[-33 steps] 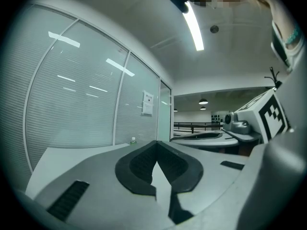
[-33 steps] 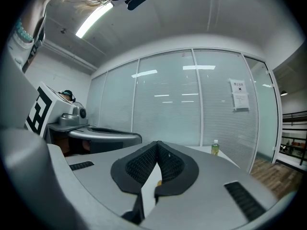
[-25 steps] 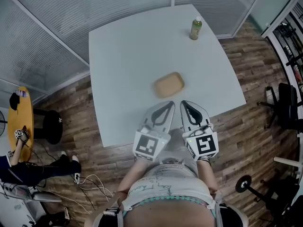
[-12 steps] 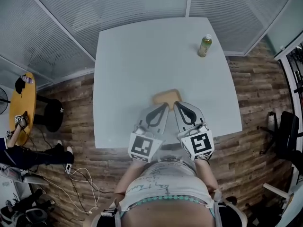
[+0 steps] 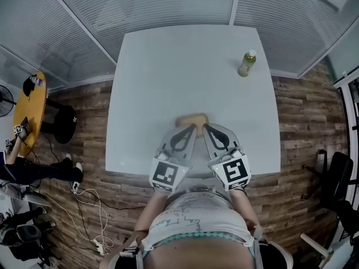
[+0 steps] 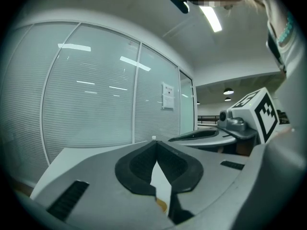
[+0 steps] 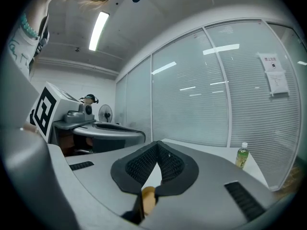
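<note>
A tan, flat rounded object [image 5: 192,119] lies on the white table [image 5: 168,77] near its front edge. My left gripper [image 5: 189,130] and right gripper [image 5: 205,129] hover side by side just in front of it, tips close to it, both shut with nothing held. A sliver of the tan object shows below the jaws in the left gripper view [image 6: 162,205] and the right gripper view [image 7: 147,198]. Tip to tip, the left gripper [image 6: 155,153] and right gripper [image 7: 158,153] jaws meet. A green-labelled bottle [image 5: 247,64] stands at the table's far right, also the bottle [image 7: 242,156] in the right gripper view.
Glass walls with blinds [image 5: 168,4] run behind the table. Wood floor [image 5: 303,128] surrounds it. A round yellow side table [image 5: 25,116] and cables [image 5: 92,206] lie at the left; a black chair [image 5: 336,172] stands at the right.
The table has shifted in the head view as the person moved; the grippers now cover the near edge of the tan object, and it has come into sight below both sets of jaws.
</note>
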Tool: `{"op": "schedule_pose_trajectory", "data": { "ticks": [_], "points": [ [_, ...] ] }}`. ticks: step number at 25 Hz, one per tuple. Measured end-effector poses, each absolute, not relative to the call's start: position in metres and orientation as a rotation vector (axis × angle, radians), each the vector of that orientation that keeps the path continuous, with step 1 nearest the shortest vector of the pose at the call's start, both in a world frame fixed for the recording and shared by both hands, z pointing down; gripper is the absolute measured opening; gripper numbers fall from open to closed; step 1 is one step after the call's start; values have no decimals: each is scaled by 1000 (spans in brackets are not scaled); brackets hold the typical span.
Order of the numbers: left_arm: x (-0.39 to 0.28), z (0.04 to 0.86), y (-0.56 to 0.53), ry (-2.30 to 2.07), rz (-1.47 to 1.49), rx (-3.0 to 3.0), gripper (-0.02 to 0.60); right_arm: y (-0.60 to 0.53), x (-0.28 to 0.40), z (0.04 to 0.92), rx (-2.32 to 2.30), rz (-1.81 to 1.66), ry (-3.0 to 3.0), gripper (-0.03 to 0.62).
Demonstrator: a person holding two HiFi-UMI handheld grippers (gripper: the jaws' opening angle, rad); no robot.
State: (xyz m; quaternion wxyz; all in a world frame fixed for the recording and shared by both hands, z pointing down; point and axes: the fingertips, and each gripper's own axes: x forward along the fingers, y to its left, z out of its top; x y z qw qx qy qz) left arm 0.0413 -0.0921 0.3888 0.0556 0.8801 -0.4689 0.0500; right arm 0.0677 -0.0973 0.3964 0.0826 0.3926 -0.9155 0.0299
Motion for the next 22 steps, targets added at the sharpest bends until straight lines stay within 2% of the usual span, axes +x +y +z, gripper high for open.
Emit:
{"op": "schedule_pose_trajectory", "data": {
  "ticks": [7,14,22],
  "points": [
    [29,402,-99,-1524,173,2583,-3,-109,66,404,1094,93,-2760,-6],
    [5,394,-114,-1482,120,2594,-3,-120,44,399,1094,85,-2757,-6],
    [-1,408,-125,-1438,186,2608,-3,-121,40,402,1122,102,-2745,-6]
  ]
}}
